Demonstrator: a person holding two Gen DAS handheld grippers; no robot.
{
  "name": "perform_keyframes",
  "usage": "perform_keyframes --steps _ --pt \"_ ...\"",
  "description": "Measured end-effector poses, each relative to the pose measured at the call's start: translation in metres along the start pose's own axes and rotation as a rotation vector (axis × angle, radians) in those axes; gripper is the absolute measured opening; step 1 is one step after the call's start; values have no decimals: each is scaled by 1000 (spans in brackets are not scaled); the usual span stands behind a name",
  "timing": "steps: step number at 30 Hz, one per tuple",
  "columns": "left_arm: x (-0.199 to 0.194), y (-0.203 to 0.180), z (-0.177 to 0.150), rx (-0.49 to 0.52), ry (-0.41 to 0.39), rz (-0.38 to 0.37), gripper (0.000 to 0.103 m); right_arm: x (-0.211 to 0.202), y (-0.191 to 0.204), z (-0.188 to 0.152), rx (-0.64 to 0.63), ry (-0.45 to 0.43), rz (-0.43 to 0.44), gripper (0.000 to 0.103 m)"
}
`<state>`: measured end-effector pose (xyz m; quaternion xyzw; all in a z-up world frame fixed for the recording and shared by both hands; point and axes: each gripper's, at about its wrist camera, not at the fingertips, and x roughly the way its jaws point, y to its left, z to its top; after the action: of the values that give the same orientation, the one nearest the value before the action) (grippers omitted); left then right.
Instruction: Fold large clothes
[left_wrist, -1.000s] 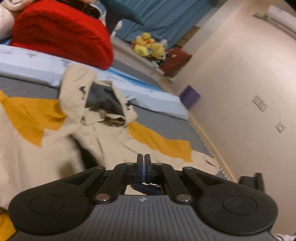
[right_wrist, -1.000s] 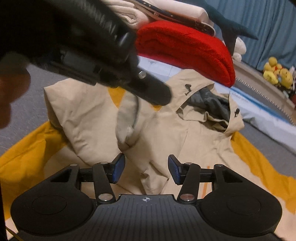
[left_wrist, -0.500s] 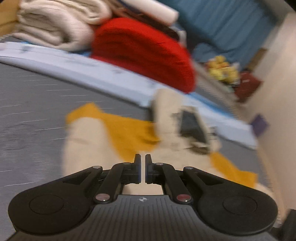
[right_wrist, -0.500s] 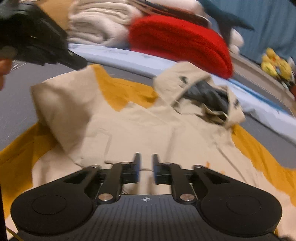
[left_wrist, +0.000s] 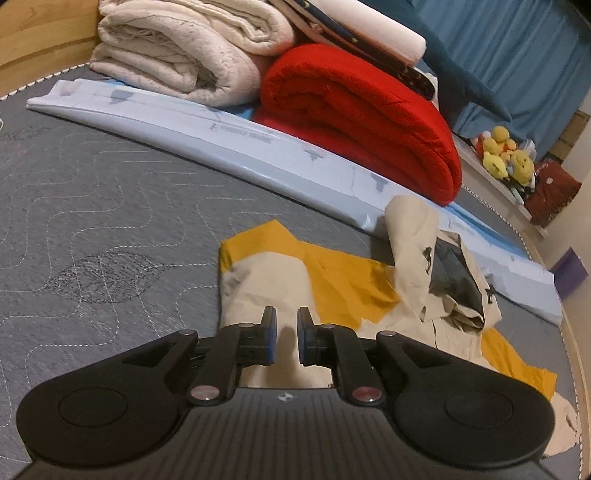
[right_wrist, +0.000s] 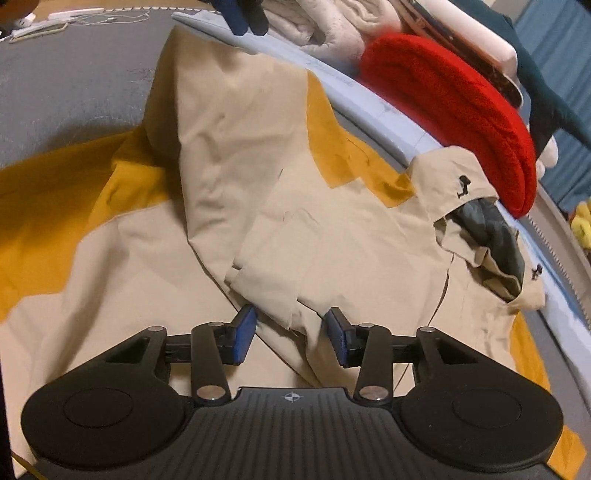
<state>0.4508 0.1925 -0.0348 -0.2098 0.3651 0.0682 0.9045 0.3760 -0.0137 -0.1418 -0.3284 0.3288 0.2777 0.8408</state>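
The beige-and-yellow jacket (right_wrist: 295, 206) lies spread on the bed (left_wrist: 92, 206), one sleeve folded across its chest. The right tool (right_wrist: 291, 334), half open and just widened, straddles the cuff; the left tool (left_wrist: 284, 338), narrowly parted after opening, holds nothing. Pinch the cuff fully before pulling.

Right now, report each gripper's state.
Left gripper: open, just been opening, empty.
Right gripper: open, just been opening, astride a jacket fold.

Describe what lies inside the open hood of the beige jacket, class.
Inside the hood of the beige jacket shows a dark grey lining, creased and sagging. How deep it goes is hidden by the hood's folded beige rim.
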Motion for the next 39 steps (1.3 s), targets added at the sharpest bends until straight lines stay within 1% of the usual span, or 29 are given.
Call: perform_keyframes --steps 2,3,4,5,7,9,10,11,12,14,17,18,19,21,23,25,26,27,28,30,33,35,37,39 --pt "1 -1 2 -8 1 -3 12 -2 2 0 -27 -10 3 32" --pt "1 -1 2 -8 1 -4 12 -5 1 -1 -37 -17 3 20" --pt "2 -2 1 -5 1 -2 12 -7 0 -1 -34 -28 5 13" --pt "2 -3 1 0 1 2 12 -11 -4 1 -13 -44 7 11" --pt "2 -4 0 9 2 6 12 -25 -23 7 93 -102 6 9" --pt "3 -5 -1 13 -2 15 12 -44 -52 11 261 -187 -19 8" --pt "3 -5 0 14 -4 19 12 -55 -69 11 366 -238 -47 7" --pt "3 -4 0 15 -6 25 12 -68 -91 6 509 -297 -88 7" --pt "3 -4 0 15 -6 28 12 -76 -108 1 611 -331 -119 6" --pt "4 -4 0 18 -2 31 12 -93 -144 -22 850 -400 -204 4" --pt "9 -6 -3 37 24 27 12 -108 -180 -58 1074 -441 -322 3" --pt "12 -8 -5 49 44 24 16 -109 -189 -69 1129 -438 -345 3" --pt "15 -9 -8 64 66 22 26 -108 -198 -80 1186 -423 -363 3" --pt "25 -15 -17 117 135 21 37 -97 -215 -101 1283 -323 -383 4" --pt "36 -21 -27 161 201 21 37 -83 -228 -124 1398 -198 -407 6" --pt "45 -26 -38 195 243 20 37 -74 -234 -140 1482 -94 -439 19" --pt "47 -29 -42 210 255 17 37 -71 -237 -147 1511 -44 -477 24" --pt "49 -31 -46 226 263 11 37 -71 -237 -150 1523 -29 -498 34" --pt "51 -33 -50 236 269 4 37 -71 -240 -153 1533 -32 -499 42" --pt "56 -36 -59 267 299 8 37 -66 -245 -154 1561 -39 -466 43" --pt "68 -33 -70 313 346 73 37 -64 -244 -162 1635 -20 -436 43" --pt "69 -33 -72 320 345 86 37 -63 -242 -174 1705 22 -418 43" --pt "65 -34 -69 306 330 73 37 -60 -241 -184 1760 68 -420 43" --pt "60 -37 -65 298 312 50 37 -61 -239 -188 1775 89 -440 43"
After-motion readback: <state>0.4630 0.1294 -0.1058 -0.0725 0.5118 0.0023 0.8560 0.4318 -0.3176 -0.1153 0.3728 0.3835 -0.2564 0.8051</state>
